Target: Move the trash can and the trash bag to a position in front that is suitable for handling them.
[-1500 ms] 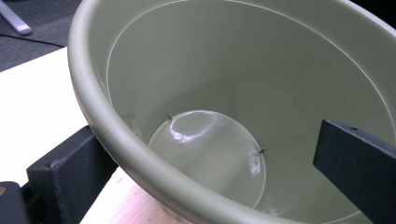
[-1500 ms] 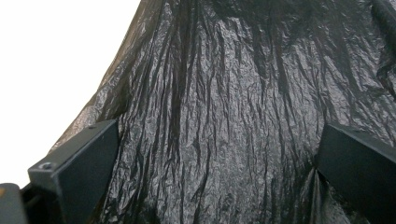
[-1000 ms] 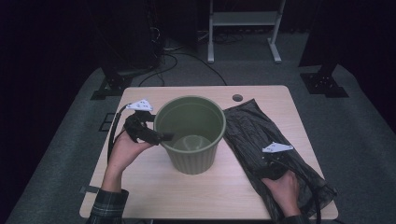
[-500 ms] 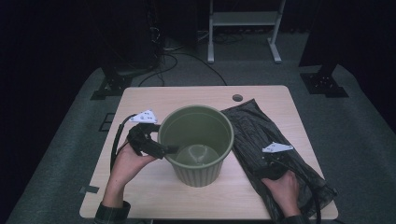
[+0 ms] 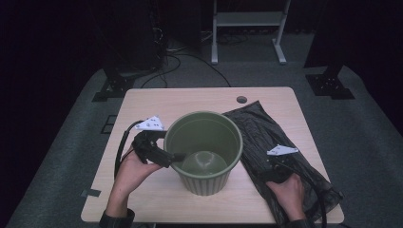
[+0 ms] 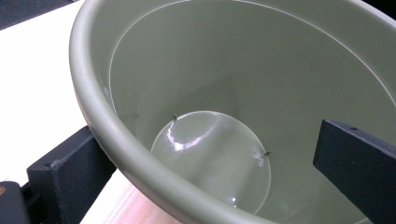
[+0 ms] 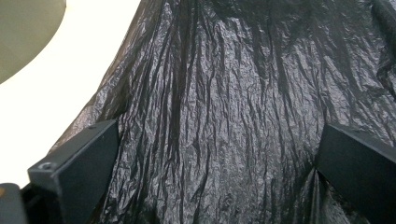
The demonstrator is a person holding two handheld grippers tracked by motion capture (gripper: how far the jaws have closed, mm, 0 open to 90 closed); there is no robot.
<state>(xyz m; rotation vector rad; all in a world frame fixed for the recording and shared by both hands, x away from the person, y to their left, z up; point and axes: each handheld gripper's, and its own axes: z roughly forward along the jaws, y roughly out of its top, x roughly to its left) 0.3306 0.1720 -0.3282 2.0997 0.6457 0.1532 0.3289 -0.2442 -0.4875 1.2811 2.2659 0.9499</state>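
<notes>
Shifted toward the near edge since the earlier frames, the green bin [image 5: 204, 152] now stands upright at the centre of the table [image 5: 142, 102], slightly toward 6 o'clock. Its left gripper [image 5: 164, 156] straddles the rim at 9 o'clock, one jaw outside the wall and one inside; the jaws stand apart and are not clamped. Judged from the pictures, the bin is rigid, light, smooth-walled plastic, likely slippery; grip is best taken across the rolled rim [image 6: 107, 121].

At 3 o'clock, touching the bin's side, lies the black plastic bag [image 5: 280, 142], flat and crumpled. It looks thin, limp and easily torn; take hold at a gathered fold or edge. The right gripper [image 5: 280, 168] rests over the bag toward 5 o'clock, jaws wide apart, nothing held.

Count: one bin, one bag, two grippers.
</notes>
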